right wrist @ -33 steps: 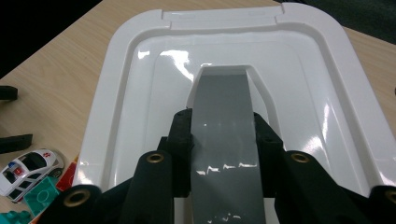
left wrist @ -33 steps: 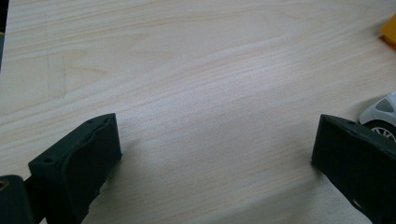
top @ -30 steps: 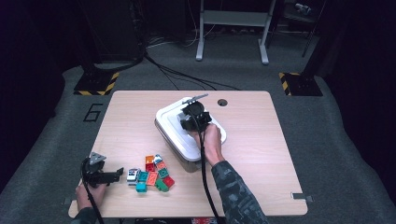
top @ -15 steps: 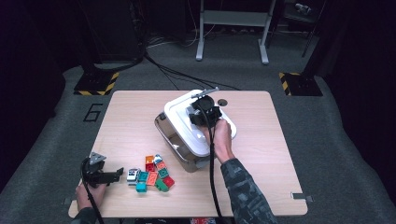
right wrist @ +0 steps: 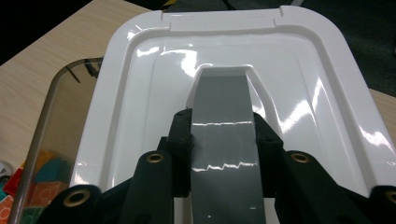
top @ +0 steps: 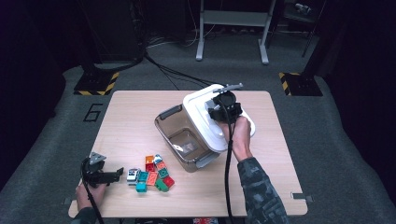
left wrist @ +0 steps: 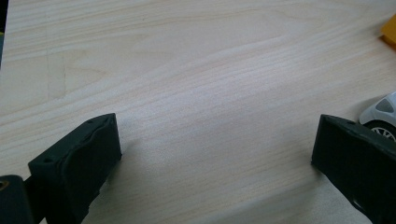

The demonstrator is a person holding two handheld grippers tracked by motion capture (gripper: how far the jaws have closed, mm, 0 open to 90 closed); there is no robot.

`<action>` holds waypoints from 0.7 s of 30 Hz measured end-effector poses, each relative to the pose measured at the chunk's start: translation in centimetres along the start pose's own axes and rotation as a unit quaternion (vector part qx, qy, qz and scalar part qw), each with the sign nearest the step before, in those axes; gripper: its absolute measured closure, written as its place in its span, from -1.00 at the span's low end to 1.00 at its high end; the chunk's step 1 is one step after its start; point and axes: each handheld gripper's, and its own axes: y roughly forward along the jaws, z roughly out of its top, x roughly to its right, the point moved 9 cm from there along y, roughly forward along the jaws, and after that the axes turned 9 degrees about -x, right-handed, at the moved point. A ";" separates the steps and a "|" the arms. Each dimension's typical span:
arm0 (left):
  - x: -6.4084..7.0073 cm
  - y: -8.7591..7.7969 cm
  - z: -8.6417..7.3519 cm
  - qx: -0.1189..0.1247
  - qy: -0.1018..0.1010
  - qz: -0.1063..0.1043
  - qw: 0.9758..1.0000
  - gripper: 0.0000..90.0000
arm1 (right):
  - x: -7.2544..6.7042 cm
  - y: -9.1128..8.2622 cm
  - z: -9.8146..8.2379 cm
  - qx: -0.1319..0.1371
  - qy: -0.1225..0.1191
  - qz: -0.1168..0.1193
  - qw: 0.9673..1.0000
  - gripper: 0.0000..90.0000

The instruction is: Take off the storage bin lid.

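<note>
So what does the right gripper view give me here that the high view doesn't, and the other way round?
Right gripper view: the jaws pinch the grey handle on the white lid.
High view: the left gripper rests open beside the toy blocks, and the person's hand carries the right gripper.
Both: the lid lifted off the clear box, over the wooden table.

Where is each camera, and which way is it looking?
High view: above the person's side, looking forward and down at the table; both forearms and claws show.
Left gripper view: on the left claw, facing bare tabletop; open black jaws show.
Right gripper view: on the right claw, facing the white lid; jaws clamp its grey handle.
Shared: lid, clear bin, toy blocks.
</note>
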 end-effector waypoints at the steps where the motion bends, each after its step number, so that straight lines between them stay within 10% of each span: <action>1: 0.0 0.0 0.0 -0.001 0.000 -0.001 1.000 -0.98 | 0.3 -0.2 0.0 0.001 0.003 -0.003 1.000 0.49; 21: 0.0 0.0 0.0 -0.001 0.000 0.000 1.000 -0.98 | 8.9 -2.1 -2.7 0.005 0.070 -0.047 0.996 0.49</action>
